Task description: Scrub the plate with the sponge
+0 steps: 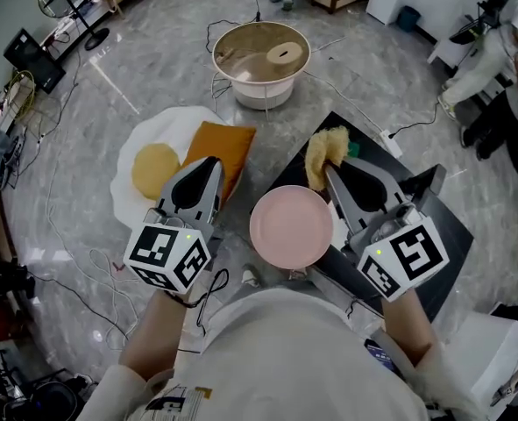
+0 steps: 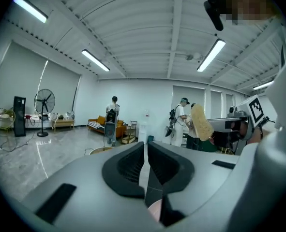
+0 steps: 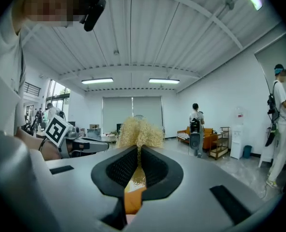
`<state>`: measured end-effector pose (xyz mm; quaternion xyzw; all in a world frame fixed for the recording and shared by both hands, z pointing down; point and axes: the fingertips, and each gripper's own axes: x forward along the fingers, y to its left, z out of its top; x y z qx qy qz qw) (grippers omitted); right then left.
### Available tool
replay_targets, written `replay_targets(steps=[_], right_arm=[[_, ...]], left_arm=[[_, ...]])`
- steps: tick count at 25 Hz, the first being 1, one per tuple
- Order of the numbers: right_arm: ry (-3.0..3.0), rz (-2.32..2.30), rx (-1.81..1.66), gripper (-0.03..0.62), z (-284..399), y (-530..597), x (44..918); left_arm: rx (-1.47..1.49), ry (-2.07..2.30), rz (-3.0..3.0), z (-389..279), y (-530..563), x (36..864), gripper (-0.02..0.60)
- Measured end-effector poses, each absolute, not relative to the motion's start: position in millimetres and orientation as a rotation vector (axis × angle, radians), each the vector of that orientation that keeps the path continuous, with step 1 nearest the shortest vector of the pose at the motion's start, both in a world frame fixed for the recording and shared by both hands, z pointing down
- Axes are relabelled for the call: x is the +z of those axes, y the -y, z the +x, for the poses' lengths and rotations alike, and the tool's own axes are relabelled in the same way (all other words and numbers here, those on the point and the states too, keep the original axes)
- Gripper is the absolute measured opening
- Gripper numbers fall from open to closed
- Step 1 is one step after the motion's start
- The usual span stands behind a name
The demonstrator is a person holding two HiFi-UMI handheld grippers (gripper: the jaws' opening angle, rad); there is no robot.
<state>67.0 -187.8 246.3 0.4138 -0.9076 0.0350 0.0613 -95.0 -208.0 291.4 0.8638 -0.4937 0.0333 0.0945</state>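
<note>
Jaws of right gripper (image 3: 138,151) clamp the sponge (image 3: 139,131); left gripper (image 2: 145,146) nearly closed, apparently empty. Recommend steadying plate (image 1: 291,226) firmly before scrubbing.

Grey marbled floor (image 1: 153,77) spreads out; a round stand (image 1: 261,60), perhaps a basket table, sits at twelve o'clock; strip lights (image 2: 95,60) run overhead.

- The left gripper (image 1: 213,167) is to the left of the plate (image 1: 291,226), and the right gripper (image 1: 331,175) is to its right.
- The sponge (image 1: 322,152), in the right gripper's jaws, is just beyond the plate's far right edge.
- A floor mat (image 1: 123,178) lies left of the plate.
- A cushion (image 1: 223,143) lies between mat and plate, overlapping the mat's edge.
- A round tub (image 1: 263,90) stands well beyond the plate.
- A flat board (image 1: 456,222) lies right of the plate.
</note>
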Motion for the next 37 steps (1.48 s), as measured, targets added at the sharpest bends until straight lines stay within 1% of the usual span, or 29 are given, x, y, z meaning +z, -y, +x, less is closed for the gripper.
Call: replay_targets(steps=[8,14,30,37], right_arm=[[2.760,1.288,-0.184,0.048,63.6,159.0,181.8],[2.797,1.346,-0.268,0.046,68.3,146.8,156.9],[2.778,1.372,-0.300,0.048,74.5,143.5,153.0],[2.783,1.377,-0.277,0.047,82.2,146.9,155.9]], left_arm=[[0.127,1.587,2.773,-87.1,192.7,231.3,0.038],[0.107,1.587,2.851,-77.8,183.6,210.2,0.037],[0.109,1.599,2.885,-78.7,172.1,192.9,0.034],[-0.006,1.545,2.847,-74.1,171.2,180.6,0.034]])
